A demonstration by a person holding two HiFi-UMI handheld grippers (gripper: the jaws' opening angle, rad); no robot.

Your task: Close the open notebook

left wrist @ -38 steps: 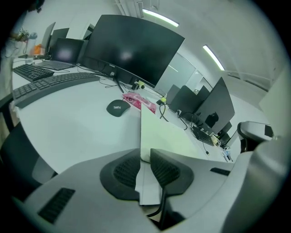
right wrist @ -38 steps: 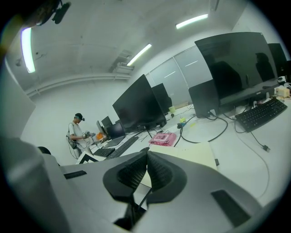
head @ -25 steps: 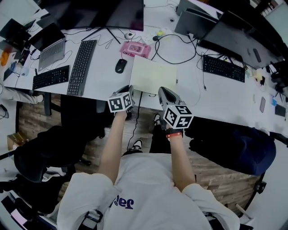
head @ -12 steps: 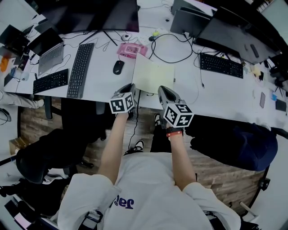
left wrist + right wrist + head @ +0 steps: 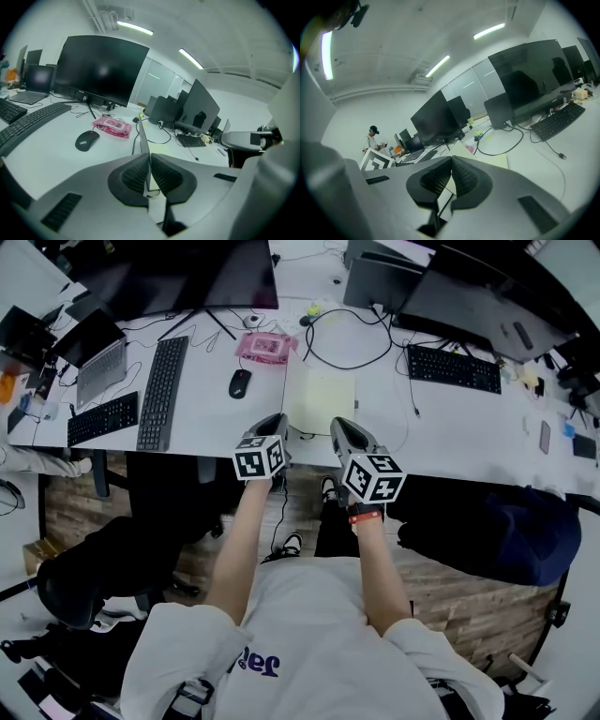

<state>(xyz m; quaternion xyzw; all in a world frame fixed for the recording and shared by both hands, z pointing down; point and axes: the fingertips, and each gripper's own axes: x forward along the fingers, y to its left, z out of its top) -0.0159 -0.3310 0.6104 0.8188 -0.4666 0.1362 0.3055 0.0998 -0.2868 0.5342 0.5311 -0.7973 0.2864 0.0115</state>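
The notebook (image 5: 322,401) lies on the white desk (image 5: 450,432) with pale yellow pages, its left leaf lifted upright. In the left gripper view that leaf (image 5: 142,133) stands edge-on between the pads, above the flat page (image 5: 164,149). My left gripper (image 5: 273,425) is at the notebook's near left corner; its jaws are closing and the pads (image 5: 132,174) press the leaf's lower edge. My right gripper (image 5: 343,433) hovers at the near right corner, shut with nothing between its pads (image 5: 436,177). The raised leaf (image 5: 458,149) and flat page (image 5: 490,161) show beyond the right gripper.
A black mouse (image 5: 240,382) and a pink packet (image 5: 260,346) lie left of the notebook. Keyboards (image 5: 159,390) (image 5: 452,368), a laptop (image 5: 98,357), monitors (image 5: 187,273) and looping cables (image 5: 352,343) crowd the desk's back. A phone (image 5: 544,437) lies far right.
The notebook's left leaf has swung up from flat to upright, so the open spread looks narrower. My left gripper has risen with it and its jaws have narrowed. The right gripper has barely moved.
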